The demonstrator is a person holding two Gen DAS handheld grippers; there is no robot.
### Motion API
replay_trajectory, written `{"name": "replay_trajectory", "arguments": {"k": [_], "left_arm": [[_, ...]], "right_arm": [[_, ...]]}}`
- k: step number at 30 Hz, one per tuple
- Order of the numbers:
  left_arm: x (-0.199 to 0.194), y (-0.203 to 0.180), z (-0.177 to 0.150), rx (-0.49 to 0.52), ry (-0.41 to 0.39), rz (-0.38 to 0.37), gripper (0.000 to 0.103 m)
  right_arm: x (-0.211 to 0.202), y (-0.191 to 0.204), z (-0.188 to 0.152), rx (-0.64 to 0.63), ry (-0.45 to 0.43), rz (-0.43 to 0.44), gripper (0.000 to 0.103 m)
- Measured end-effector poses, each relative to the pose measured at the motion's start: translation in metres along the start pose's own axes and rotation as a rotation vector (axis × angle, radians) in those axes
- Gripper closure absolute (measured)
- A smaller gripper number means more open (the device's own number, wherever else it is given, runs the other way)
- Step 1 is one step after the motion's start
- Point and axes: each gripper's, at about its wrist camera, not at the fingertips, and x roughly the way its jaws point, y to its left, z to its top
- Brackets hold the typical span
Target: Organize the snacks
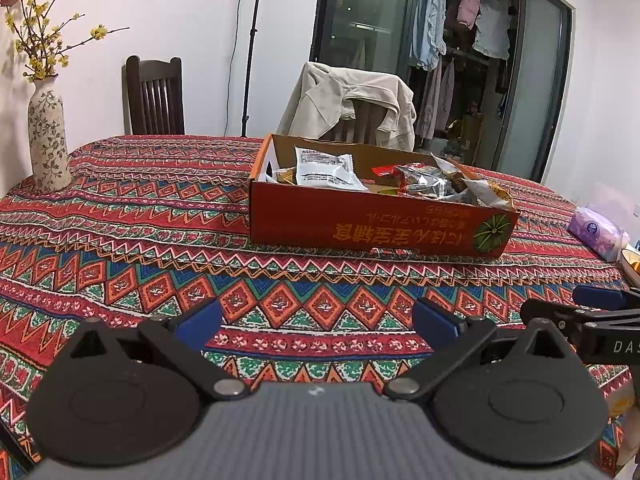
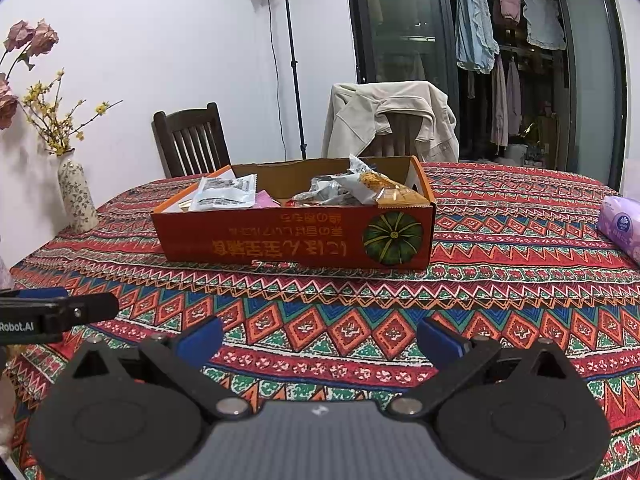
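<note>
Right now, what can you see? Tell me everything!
Box: one, orange-red, middle of table.
Snack packets: several, white, silver, yellow, inside the box.
Tablecloth: one, red patterned, covering table.
Vase: one, cream floral, far left, holding yellow flowers.
Tissue pack: one, purple, right edge.
Chairs: two, dark wood, behind table; one wears a beige jacket.
Lamp stand: one, black, by wall.
Left hand-held gripper: open, empty.
Right hand-held gripper: open, empty.
</note>
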Motion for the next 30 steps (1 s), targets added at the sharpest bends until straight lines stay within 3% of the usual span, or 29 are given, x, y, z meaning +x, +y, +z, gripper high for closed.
{"name": "replay_trajectory", "arguments": {"k": [30], "left_arm": [[0.0007,-0.0032,-0.0009,0.016,0.009,0.008,0.000]], "right_arm": [[0.0006,0.0021,-0.0013,-0.005,-0.001,0.002,0.000]]}}
